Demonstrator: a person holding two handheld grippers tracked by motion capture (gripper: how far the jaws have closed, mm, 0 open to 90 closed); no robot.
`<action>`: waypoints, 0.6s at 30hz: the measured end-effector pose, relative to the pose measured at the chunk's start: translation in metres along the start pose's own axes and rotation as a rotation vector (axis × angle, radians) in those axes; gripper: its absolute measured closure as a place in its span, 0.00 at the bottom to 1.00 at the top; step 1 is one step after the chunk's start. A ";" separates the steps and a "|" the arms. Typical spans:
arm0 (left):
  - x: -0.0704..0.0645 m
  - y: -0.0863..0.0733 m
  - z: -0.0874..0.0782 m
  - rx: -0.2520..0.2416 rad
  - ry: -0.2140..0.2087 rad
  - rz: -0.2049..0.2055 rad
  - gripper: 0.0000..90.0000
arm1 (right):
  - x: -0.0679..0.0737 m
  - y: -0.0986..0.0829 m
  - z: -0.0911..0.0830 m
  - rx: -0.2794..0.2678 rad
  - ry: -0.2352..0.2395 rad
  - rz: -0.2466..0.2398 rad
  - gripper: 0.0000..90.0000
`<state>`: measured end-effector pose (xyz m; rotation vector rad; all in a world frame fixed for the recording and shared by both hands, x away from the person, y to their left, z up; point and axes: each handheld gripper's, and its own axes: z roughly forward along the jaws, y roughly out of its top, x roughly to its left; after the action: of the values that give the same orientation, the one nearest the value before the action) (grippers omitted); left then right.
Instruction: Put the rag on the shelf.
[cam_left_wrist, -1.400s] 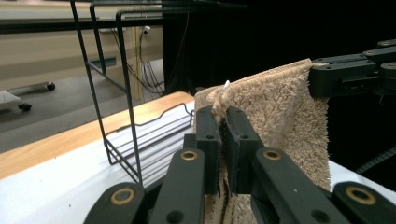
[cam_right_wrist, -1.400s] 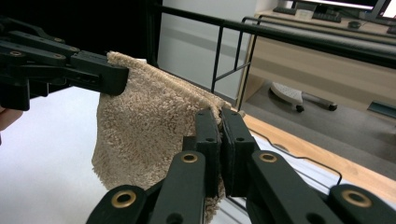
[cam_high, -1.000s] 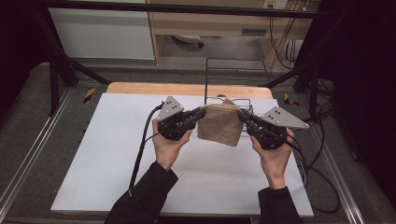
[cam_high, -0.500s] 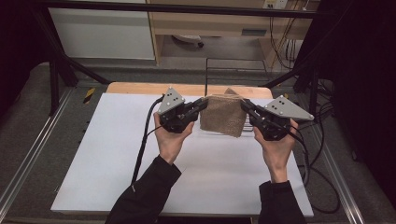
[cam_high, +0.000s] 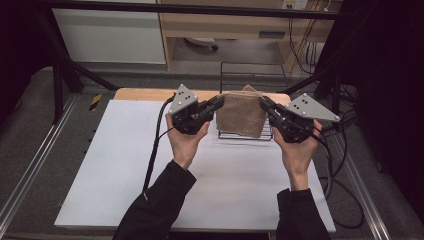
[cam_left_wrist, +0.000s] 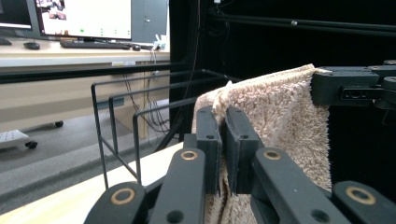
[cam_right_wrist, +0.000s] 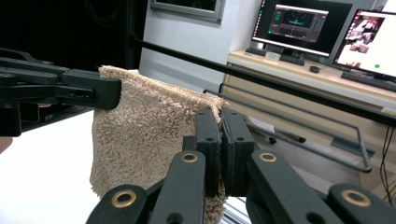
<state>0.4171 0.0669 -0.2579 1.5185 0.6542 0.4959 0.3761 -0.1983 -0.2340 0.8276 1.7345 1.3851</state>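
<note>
Towel (cam_high: 242, 116): held stretched above the wire rack (cam_high: 246, 134) at the worktop's (cam_high: 125, 165) far edge
Left gripper (cam_high: 216, 103): jaws clamped on the towel's left top corner
Right gripper (cam_high: 265, 105): jaws clamped on the right top corner

We see towel (cam_high: 243, 115) hanging between left gripper (cam_high: 218, 103) and right gripper (cam_high: 264, 104), each pinching upper corner, left one at towel's left, right one at its right. Towel above wire rack (cam_high: 246, 134), which stands on table (cam_high: 125, 165) toward far edge. Hands below grippers, nearer us. Behind table, across floor strip, desk with monitors (cam_right_wrist: 301, 21).
</note>
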 end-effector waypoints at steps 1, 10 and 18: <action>0.000 0.002 0.001 -0.005 -0.001 -0.001 0.94 | -0.001 0.001 0.000 -0.005 -0.003 -0.001 0.97; 0.000 0.017 0.012 -0.030 0.001 0.004 0.94 | -0.012 0.015 0.002 -0.033 -0.029 -0.005 0.97; 0.001 0.034 0.024 -0.048 0.010 0.008 0.94 | -0.023 0.030 0.005 -0.048 -0.049 -0.007 0.97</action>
<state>0.4374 0.0500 -0.2253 1.4743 0.6400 0.5218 0.3929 -0.2088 -0.2018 0.8222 1.6590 1.3855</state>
